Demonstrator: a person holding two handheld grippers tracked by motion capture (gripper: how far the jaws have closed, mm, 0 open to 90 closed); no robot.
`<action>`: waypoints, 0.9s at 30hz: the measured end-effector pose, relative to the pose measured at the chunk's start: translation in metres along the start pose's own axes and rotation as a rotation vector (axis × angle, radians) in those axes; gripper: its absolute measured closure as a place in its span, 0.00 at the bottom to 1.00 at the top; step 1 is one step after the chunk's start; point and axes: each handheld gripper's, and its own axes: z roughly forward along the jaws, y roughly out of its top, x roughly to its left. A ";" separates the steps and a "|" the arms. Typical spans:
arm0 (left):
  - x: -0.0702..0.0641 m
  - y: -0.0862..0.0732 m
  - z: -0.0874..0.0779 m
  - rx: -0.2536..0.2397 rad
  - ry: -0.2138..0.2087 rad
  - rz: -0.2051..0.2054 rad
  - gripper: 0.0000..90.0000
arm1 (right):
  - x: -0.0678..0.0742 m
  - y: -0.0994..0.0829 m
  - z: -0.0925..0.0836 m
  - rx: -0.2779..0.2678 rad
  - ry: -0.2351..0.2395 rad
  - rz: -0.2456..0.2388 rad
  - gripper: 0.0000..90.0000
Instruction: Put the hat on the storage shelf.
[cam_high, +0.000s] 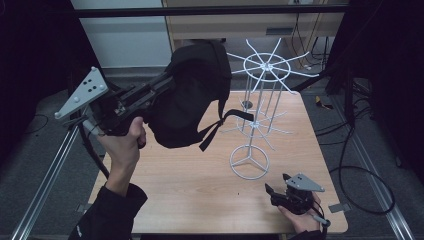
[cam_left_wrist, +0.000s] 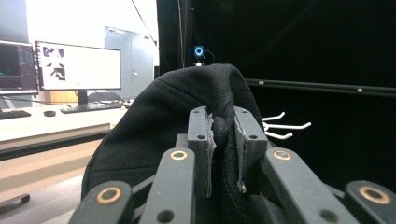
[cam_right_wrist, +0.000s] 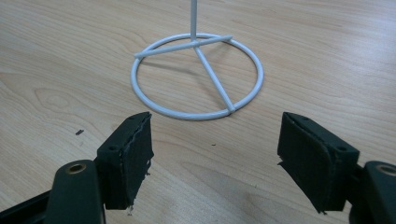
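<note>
The left gripper (cam_high: 165, 85) holds a black bag (cam_high: 192, 95) up in the air, beside the top of the white wire rack (cam_high: 265, 67), likely so a strap can go over one of its hooks. Its jaws are pinching a fold of the bag's cloth. The right gripper (cam_high: 274, 194) rests low on the worktop (cam_high: 190, 185) near the rack's ring base, jaws spread wide with nothing in them, waiting. The bag hides the left jaw tips from above, and which strap would catch is hard to see
</note>
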 end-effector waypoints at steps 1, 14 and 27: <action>0.000 -0.001 0.003 0.006 -0.002 0.001 0.87 | 0.000 0.000 0.000 0.000 0.000 0.000 0.30; -0.003 -0.018 0.028 0.100 -0.057 0.005 0.87 | 0.000 0.000 0.000 -0.001 0.004 0.000 0.29; 0.003 -0.036 0.029 0.157 -0.059 -0.010 0.87 | 0.000 0.000 0.001 0.002 0.001 -0.004 0.29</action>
